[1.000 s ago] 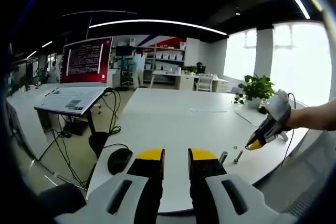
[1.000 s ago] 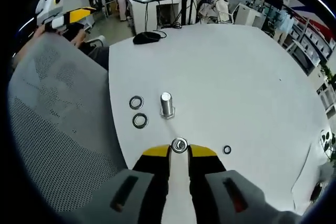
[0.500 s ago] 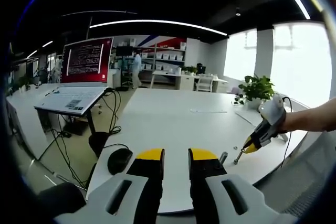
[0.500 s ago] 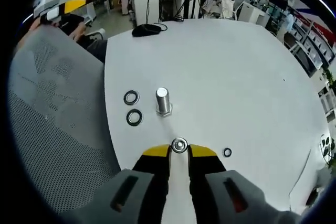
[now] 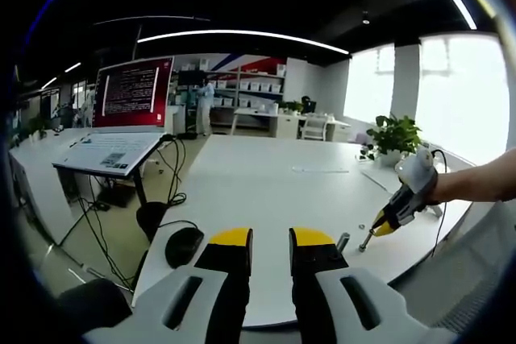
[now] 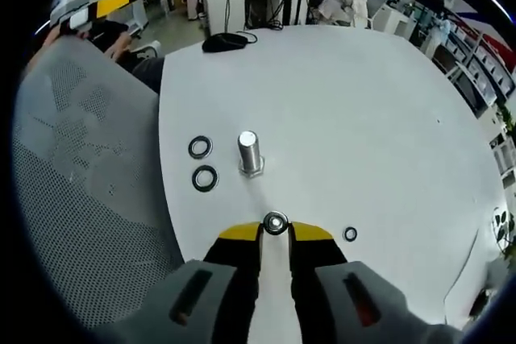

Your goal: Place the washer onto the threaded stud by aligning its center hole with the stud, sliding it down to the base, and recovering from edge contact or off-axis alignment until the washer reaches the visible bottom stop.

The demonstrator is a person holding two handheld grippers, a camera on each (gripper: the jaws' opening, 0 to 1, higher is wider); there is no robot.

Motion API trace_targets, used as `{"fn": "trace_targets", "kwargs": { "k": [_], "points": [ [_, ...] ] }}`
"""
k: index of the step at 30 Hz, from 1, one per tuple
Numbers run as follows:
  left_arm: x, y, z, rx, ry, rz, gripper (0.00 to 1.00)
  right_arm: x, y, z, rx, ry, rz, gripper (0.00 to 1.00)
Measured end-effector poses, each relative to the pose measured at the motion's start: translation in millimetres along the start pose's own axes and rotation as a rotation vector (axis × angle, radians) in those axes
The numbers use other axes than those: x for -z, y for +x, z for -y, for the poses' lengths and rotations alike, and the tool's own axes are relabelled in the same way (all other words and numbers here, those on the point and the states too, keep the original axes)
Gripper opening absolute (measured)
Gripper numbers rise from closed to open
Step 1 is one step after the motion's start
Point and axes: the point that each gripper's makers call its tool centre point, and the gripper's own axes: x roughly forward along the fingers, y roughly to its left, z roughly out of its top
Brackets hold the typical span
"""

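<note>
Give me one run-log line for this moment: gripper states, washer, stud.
right gripper: shut on washer | stud: upright on table, bare, ahead of washer | left gripper: open, empty | spare washers: beside stud

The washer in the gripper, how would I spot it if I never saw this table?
Find the white table with the upright metal stud on it. Just nearer the camera, the right gripper pinches a small shiny washer between its yellow tips. The other three washers lie flat on the table.

Bright daylight blows out the windows (image 5: 463, 94), ceiling strip lights (image 5: 242, 36) glow overhead, the white table (image 6: 363, 118) shines evenly with soft shadows, and fisheye bending warps every edge; focus crisp centrally.
</note>
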Motion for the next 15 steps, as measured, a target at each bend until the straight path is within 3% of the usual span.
{"fn": "trace_targets", "kwargs": {
  "k": [15],
  "points": [
    [1.5, 0, 1.8, 0.003, 0.006, -0.011, 0.16, 7.4, 13, -2, -0.003, -0.021, -0.033, 0.14]
  ]
}}
